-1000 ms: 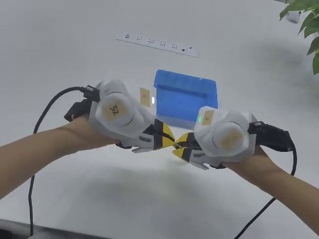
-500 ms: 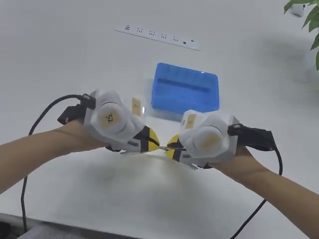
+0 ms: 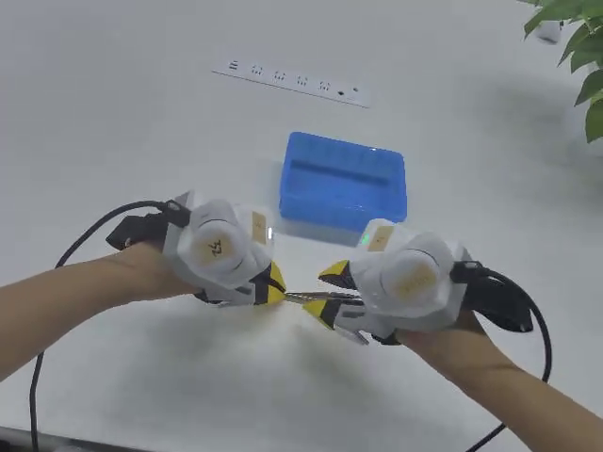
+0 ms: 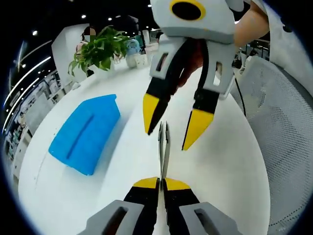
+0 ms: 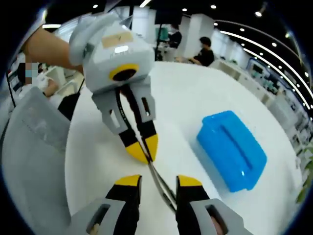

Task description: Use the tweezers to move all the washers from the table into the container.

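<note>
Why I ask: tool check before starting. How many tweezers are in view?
1. The tweezers are pinched at one end by the left gripper, the other end running between the right gripper's open jaws. The grippers could hide others.

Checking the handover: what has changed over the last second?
The two tools have drawn slightly apart, baring the tweezers between them. The left tool is shut on one end, and the right tool stands open around the other. The blue container stays put on the table.
</note>
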Action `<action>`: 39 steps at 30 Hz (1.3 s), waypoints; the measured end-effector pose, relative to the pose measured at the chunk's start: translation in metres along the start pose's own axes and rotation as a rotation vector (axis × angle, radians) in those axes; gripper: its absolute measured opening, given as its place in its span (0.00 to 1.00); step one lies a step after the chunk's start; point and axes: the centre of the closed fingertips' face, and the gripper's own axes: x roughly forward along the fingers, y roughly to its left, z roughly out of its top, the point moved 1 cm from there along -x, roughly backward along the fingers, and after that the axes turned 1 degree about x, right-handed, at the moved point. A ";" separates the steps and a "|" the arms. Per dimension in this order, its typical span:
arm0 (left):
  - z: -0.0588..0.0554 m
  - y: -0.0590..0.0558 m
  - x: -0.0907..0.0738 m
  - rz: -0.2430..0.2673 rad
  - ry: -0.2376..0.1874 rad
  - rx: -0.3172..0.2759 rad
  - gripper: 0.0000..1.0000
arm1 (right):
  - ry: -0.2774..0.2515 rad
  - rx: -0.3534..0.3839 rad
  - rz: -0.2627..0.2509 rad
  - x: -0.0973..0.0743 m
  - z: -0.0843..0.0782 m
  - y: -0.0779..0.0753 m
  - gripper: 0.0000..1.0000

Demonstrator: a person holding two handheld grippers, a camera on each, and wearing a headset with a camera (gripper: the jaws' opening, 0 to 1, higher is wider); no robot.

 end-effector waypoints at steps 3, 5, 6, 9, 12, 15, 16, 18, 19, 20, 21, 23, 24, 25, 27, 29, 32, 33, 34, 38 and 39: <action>0.000 -0.004 -0.005 0.001 -0.001 -0.089 0.13 | -0.068 0.113 -0.060 -0.025 0.005 -0.004 0.33; 0.002 0.000 -0.011 0.047 -0.014 -0.140 0.19 | -0.111 0.196 -0.111 -0.041 0.007 -0.009 0.40; 0.003 0.000 -0.016 0.063 -0.020 -0.168 0.20 | -0.138 0.239 -0.144 -0.052 0.008 -0.013 0.44; 0.004 -0.004 -0.028 0.087 -0.034 -0.275 0.31 | -0.197 0.312 -0.208 -0.073 0.010 -0.019 0.53; 0.003 -0.007 -0.046 0.154 -0.040 -0.325 0.41 | -0.243 0.380 -0.292 -0.095 0.006 -0.027 0.60; 0.007 -0.013 -0.065 0.192 -0.072 -0.409 0.51 | -0.270 0.431 -0.343 -0.109 0.000 -0.030 0.67; 0.008 -0.014 -0.071 0.212 -0.080 -0.432 0.56 | -0.276 0.443 -0.356 -0.112 -0.002 -0.031 0.71; 0.012 -0.015 -0.087 0.257 -0.112 -0.511 0.68 | -0.294 0.450 -0.381 -0.119 -0.005 -0.032 0.75; 0.015 -0.017 -0.096 0.273 -0.129 -0.548 0.76 | -0.306 0.455 -0.395 -0.123 -0.007 -0.032 0.77; 0.016 -0.018 -0.102 0.288 -0.137 -0.566 0.80 | -0.314 0.460 -0.405 -0.125 -0.008 -0.032 0.78; 0.017 -0.019 -0.109 0.309 -0.142 -0.577 0.83 | -0.325 0.467 -0.416 -0.128 -0.009 -0.033 0.80; 0.022 -0.022 -0.123 0.342 -0.165 -0.583 0.91 | -0.336 0.481 -0.429 -0.132 -0.012 -0.033 0.85; 0.023 -0.024 -0.128 0.351 -0.174 -0.596 0.94 | -0.338 0.482 -0.432 -0.133 -0.014 -0.032 0.86; 0.026 -0.025 -0.137 0.382 -0.198 -0.616 0.96 | -0.340 0.486 -0.438 -0.135 -0.016 -0.032 0.87; 0.030 -0.028 -0.149 0.408 -0.225 -0.631 0.98 | -0.345 0.489 -0.454 -0.139 -0.018 -0.031 0.90; 0.031 -0.032 -0.158 0.441 -0.237 -0.649 0.99 | -0.344 0.486 -0.464 -0.143 -0.020 -0.029 0.92; 0.032 -0.037 -0.168 0.497 -0.250 -0.677 0.99 | -0.356 0.487 -0.483 -0.148 -0.022 -0.027 0.96; 0.032 -0.039 -0.172 0.518 -0.257 -0.685 0.99 | -0.352 0.490 -0.489 -0.149 -0.025 -0.026 0.98; 0.032 -0.040 -0.173 0.525 -0.257 -0.689 0.99 | -0.350 0.491 -0.491 -0.150 -0.025 -0.026 0.99; 0.030 -0.044 -0.179 0.592 -0.252 -0.714 0.99 | -0.340 0.499 -0.507 -0.154 -0.033 -0.022 0.99; 0.028 -0.045 -0.179 0.604 -0.240 -0.712 0.99 | -0.340 0.501 -0.511 -0.155 -0.035 -0.020 0.99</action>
